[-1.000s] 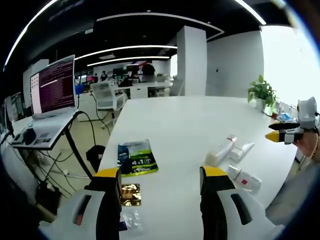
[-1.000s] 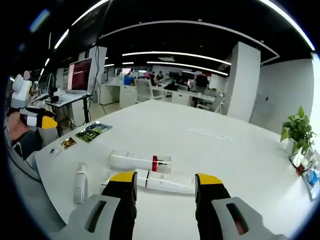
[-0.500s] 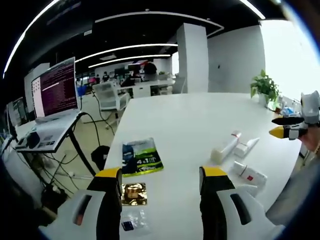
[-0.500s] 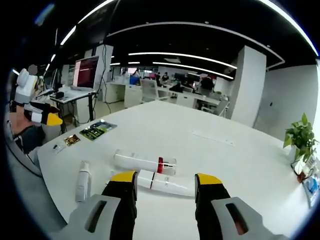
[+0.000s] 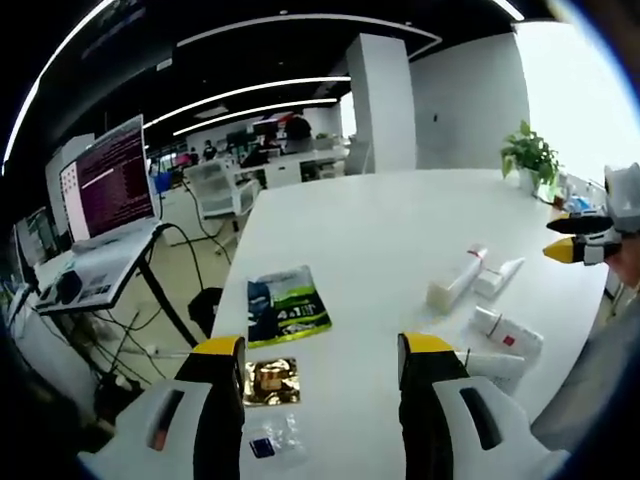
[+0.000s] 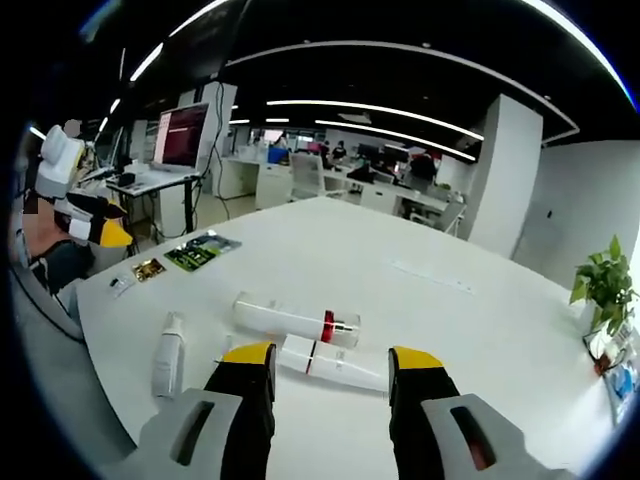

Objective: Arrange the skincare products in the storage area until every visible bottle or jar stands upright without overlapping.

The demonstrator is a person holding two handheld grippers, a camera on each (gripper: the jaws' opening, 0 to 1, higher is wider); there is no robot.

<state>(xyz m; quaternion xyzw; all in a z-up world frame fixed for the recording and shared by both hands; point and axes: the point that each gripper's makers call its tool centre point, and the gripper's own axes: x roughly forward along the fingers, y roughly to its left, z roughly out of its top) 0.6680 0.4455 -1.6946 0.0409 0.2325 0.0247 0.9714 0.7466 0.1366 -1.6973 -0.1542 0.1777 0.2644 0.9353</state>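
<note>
While a long white table [image 5: 380, 230] stretches through an open office with strip lights, a laptop [image 5: 105, 185] glows on a stand at its left. Near that edge lie a green sachet [image 5: 285, 315] and a gold one [image 5: 270, 380], then three smooth white skincare containers on their sides, close together: a slim tube [image 6: 167, 355], a cylindrical bottle [image 6: 290, 320] and a red-banded bottle [image 6: 335, 367]. Both yellow-tipped grippers, left gripper [image 5: 320, 350] and right gripper [image 6: 330, 358], hover with jaws apart, holding nothing.
</note>
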